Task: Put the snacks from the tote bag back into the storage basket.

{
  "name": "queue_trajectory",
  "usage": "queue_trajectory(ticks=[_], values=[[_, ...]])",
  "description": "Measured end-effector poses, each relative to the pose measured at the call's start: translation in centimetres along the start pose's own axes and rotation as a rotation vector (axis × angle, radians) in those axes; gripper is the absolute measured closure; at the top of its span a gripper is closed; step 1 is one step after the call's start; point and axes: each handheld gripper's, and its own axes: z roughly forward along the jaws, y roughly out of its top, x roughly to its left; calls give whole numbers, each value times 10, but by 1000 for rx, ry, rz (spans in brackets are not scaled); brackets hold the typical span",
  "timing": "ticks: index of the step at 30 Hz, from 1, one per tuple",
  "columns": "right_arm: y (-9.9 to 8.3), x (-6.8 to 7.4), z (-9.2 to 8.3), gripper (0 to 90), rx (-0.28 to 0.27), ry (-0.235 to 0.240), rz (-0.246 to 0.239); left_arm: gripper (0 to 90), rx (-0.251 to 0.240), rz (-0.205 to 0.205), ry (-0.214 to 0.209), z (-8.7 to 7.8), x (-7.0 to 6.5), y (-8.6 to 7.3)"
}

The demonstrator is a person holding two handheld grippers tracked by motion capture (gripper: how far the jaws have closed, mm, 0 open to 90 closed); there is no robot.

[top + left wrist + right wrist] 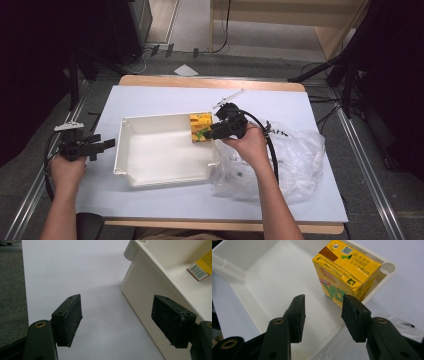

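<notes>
White tray [165, 165] at table centre, nothing in its near part. Left gripper [102, 145] just beside the tray's left wall, jaws apart, holding nothing. Clear plastic bag [295, 160] crumpled at right, touching the tray. Right gripper [212, 133] over the tray's right rim, jaws apart, unloaded. Yellow drink carton [344, 272] standing in the far right corner. Judged: carton placed; any further items in the bag too unclear to confirm.

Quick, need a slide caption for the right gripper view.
Right tongs, open, over the white tray, just short of the yellow drink carton standing in its corner.
</notes>
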Motion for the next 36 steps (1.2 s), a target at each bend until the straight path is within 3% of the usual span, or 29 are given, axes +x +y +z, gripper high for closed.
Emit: queue_trajectory(ticks=[9,15,21,36], values=[[-12,-4,-14,440,-25,-1,-1,254,5,2,4,0,0,0],[-24,-9,-22,315,-66,-39,3,254,7,3,5,1,0,0],[-38,-17,-33,296,-82,-32,20,254,13,5,10,1,0,0],[-73,-32,-53,263,-124,-84,25,254,20,10,7,1,-1,-1]])
